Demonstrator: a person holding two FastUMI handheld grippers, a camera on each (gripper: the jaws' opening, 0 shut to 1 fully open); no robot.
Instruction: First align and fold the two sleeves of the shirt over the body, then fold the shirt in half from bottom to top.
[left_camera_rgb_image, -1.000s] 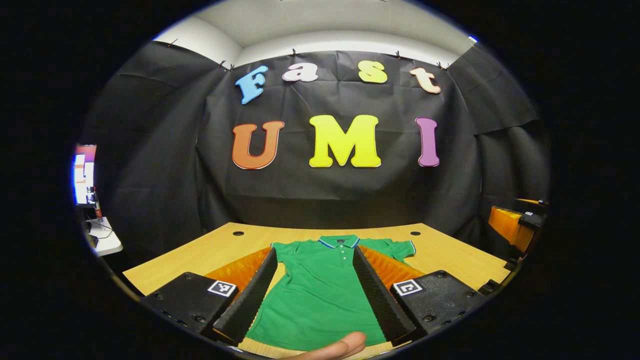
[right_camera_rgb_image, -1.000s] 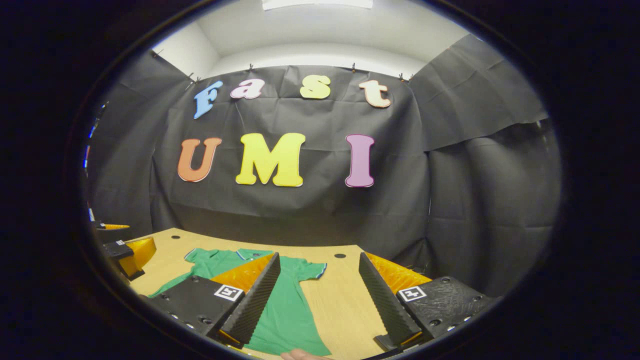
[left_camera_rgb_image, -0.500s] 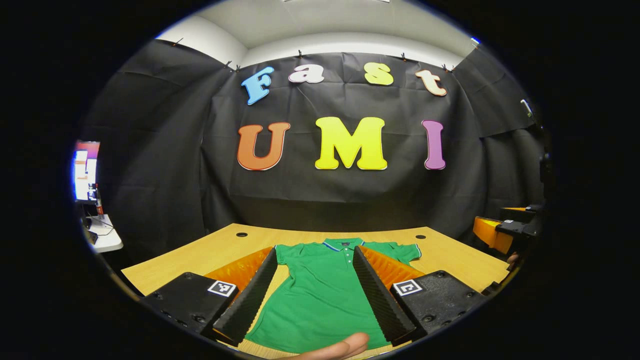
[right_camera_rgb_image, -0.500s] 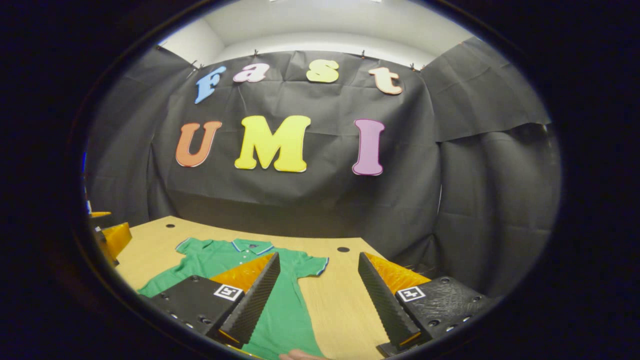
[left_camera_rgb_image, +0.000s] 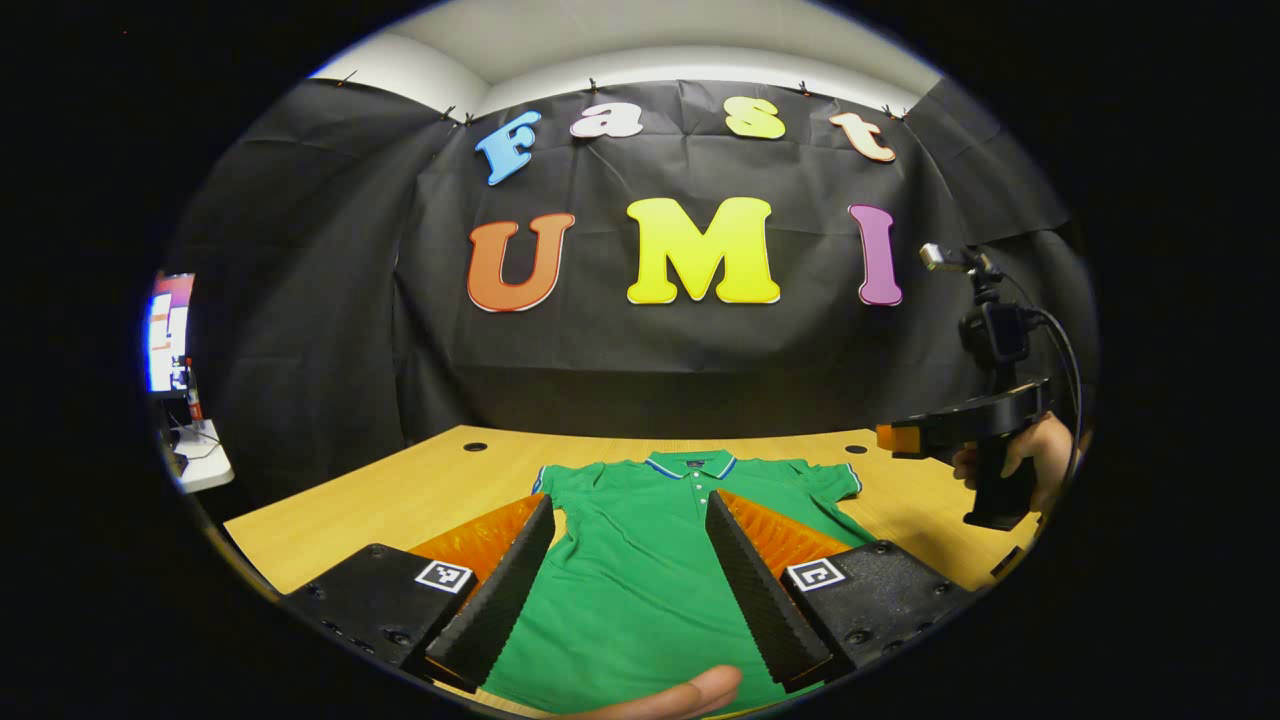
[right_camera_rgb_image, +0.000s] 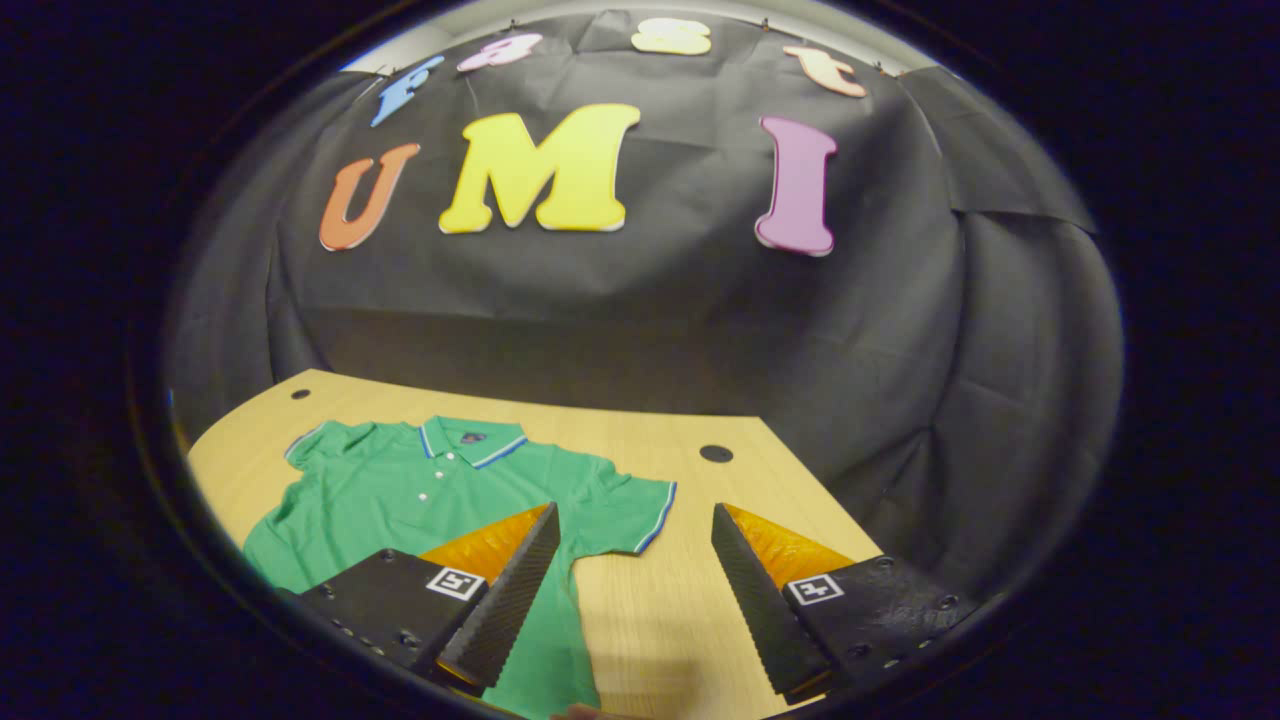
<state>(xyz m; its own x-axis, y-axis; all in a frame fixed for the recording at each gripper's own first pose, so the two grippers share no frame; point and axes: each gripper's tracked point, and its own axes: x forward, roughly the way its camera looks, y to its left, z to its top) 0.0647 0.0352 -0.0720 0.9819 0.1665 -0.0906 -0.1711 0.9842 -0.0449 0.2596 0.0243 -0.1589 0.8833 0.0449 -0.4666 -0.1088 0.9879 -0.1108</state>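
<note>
Right up close, the left gripper (left_camera_rgb_image: 628, 585) hangs over the lower body of the shirt (left_camera_rgb_image: 640, 580), its fingers spread wide apart with nothing between them, and a fingertip (left_camera_rgb_image: 690, 692) of the person's hand pokes in at the very bottom edge. Off to that gripper's right, the right gripper (right_camera_rgb_image: 630, 590) is held above the table (right_camera_rgb_image: 690, 610) just beside the shirt's right sleeve (right_camera_rgb_image: 625, 510) — its fingers are parted too, one over the green cloth, the other over bare wood. From the left gripper view the right gripper (left_camera_rgb_image: 900, 438) shows at the far right, raised above the table edge with a hand (left_camera_rgb_image: 1035, 462) wrapped round its grip. Beyond, the shirt lies flat, face up, collar (left_camera_rgb_image: 688, 464) pointing toward the back, both sleeves spread out to the sides and unfolded. Farther still, two round holes (left_camera_rgb_image: 476, 447) sit in the tabletop near the black cloth wall (left_camera_rgb_image: 320, 300).
</note>
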